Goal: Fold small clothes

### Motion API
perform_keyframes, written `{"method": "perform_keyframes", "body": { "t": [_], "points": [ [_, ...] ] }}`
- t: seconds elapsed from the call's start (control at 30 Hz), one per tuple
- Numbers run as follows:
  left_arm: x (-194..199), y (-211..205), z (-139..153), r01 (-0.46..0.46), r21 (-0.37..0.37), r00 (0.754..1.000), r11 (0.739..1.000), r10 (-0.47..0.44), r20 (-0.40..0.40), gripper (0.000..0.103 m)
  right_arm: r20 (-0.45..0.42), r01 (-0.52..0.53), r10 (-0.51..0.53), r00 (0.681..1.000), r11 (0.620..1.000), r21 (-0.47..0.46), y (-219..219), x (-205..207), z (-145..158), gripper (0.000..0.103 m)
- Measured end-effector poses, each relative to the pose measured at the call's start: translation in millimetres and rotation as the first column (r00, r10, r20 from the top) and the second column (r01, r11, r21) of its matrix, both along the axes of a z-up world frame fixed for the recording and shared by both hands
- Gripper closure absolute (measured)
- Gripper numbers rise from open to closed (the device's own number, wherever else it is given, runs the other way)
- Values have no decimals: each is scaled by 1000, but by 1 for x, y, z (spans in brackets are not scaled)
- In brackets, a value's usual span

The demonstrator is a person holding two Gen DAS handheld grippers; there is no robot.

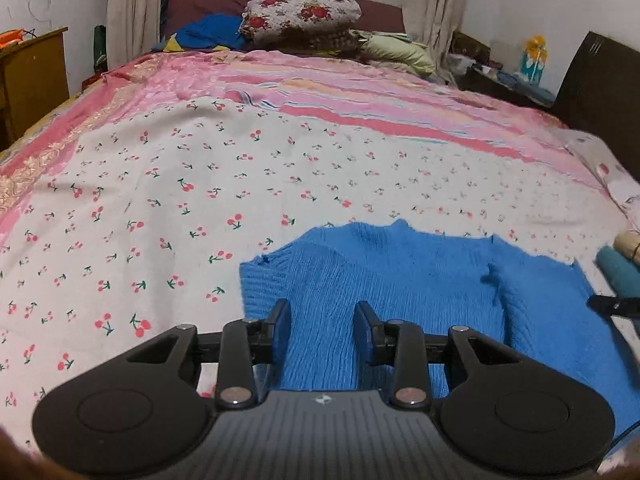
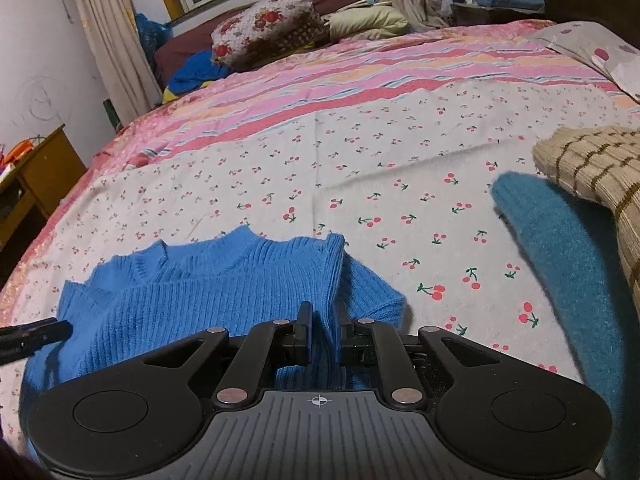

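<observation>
A small blue knitted sweater (image 1: pixel 400 280) lies on the cherry-print bed sheet (image 1: pixel 160 200), neck pointing away. My left gripper (image 1: pixel 322 316) is open, its jaws apart just above the sweater's left part, holding nothing. In the right wrist view the sweater (image 2: pixel 192 292) has its right side folded over. My right gripper (image 2: pixel 326 332) is shut on a raised fold of the sweater's fabric at its right side. The tip of the left gripper (image 2: pixel 36 334) shows at the left edge there, and the tip of the right gripper (image 1: pixel 616 305) shows at the right edge of the left wrist view.
A teal knit garment (image 2: pixel 568 248) and a beige checked one (image 2: pixel 592 164) lie stacked to the right of the sweater. Pillows and a floral quilt (image 2: pixel 264 28) sit at the head of the bed. A wooden cabinet (image 1: pixel 32 76) stands left of the bed.
</observation>
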State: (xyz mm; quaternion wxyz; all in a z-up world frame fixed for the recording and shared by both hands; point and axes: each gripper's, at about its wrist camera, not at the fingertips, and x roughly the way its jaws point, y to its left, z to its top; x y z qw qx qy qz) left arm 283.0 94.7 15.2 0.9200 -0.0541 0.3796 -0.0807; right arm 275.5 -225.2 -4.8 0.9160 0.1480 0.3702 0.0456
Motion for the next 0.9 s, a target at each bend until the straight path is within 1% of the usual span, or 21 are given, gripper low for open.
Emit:
{"method": "perform_keyframes", "body": {
  "t": [0.07,0.1,0.17,0.2,0.23,0.33,0.43,0.5,0.57,0.6,0.67,0.73,0.77,0.8,0.87,0.9],
  "points": [
    [2,-3,-3,8,29,1000,1000,-8,-14,63,-1,-1,1,1000,1000,0,0,0,-1,90],
    [4,-4,-5,9,32,1000,999,-8,-23,63,-2,0,0,1000,1000,2,-1,1,-2,90],
    [7,-1,-7,3,8,999,1000,-3,-37,70,-5,6,-6,1000,1000,15,-3,1,-3,90],
    [7,2,-6,-3,-6,999,1000,2,-36,82,-6,8,-8,1000,1000,21,-3,1,-3,90],
    [6,4,-4,-12,-15,999,1000,11,-30,89,-4,9,-9,1000,1000,24,-4,0,-3,90],
    [-1,13,7,-26,-59,1000,998,26,4,90,6,12,-12,1000,1000,23,-5,-2,0,91],
    [-8,24,19,-51,-83,998,995,55,41,90,40,16,-17,999,999,31,-8,-7,7,96],
    [-13,35,28,-83,-110,993,990,91,72,90,66,21,-23,998,999,36,-9,-10,13,98],
    [-15,46,34,-119,-152,986,981,134,96,91,92,33,-37,995,998,48,-11,-12,20,98],
    [-13,50,35,-133,-157,984,979,150,99,91,102,41,-46,994,998,51,-12,-11,22,100],
    [-3,53,25,-151,-157,985,976,163,64,91,123,67,-71,990,997,37,-14,-9,24,102],
    [6,47,10,-153,-136,988,979,156,11,91,87,85,-87,992,996,18,-14,3,17,103],
    [5,45,6,-155,-137,988,978,157,3,91,59,93,-93,994,996,14,-15,10,13,103],
    [2,45,4,-151,-160,988,976,153,2,91,44,100,-101,994,995,14,-15,12,11,103],
    [-6,50,4,-129,-245,991,961,135,10,91,31,83,-84,996,996,34,-16,9,11,102],
    [-10,53,5,-134,-267,989,954,144,17,91,38,79,-81,996,996,44,-16,4,12,95]
  ]
}}
